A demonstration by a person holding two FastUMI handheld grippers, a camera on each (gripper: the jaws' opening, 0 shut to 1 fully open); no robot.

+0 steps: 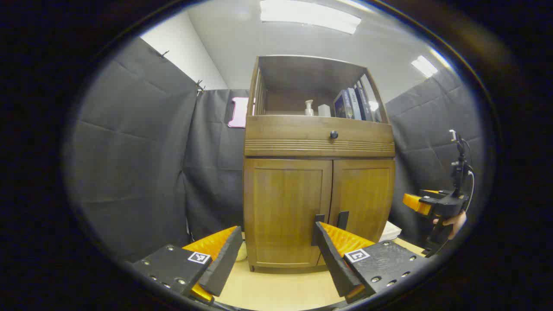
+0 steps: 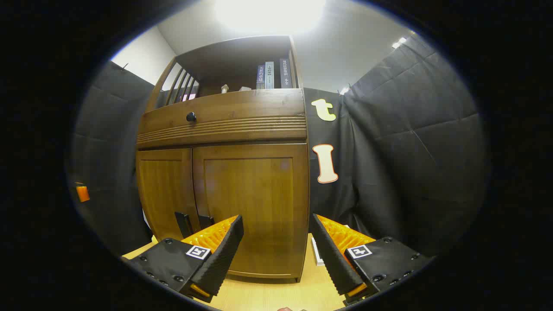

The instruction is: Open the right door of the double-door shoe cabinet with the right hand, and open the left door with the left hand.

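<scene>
A brown wooden shoe cabinet stands before me with both doors closed. In the left gripper view its left door [image 1: 283, 211] and right door [image 1: 365, 196] meet at two dark handles [image 1: 342, 219] low near the seam. My left gripper [image 1: 278, 244] is open, a short way in front of the left door. The right gripper [image 1: 434, 204], held by a hand, hangs off to the cabinet's right side. In the right gripper view my right gripper [image 2: 276, 235] is open before the right door [image 2: 252, 203]; the left door [image 2: 164, 192] and the handles [image 2: 185, 224] lie to its left.
Above the doors sits a drawer with a round dark knob [image 1: 333, 134]. An open shelf holds books [image 1: 352, 104] and a pump bottle [image 1: 308, 108]. The cabinet rests on a light wooden floor [image 1: 276, 289]. Black cloth walls close in on both sides.
</scene>
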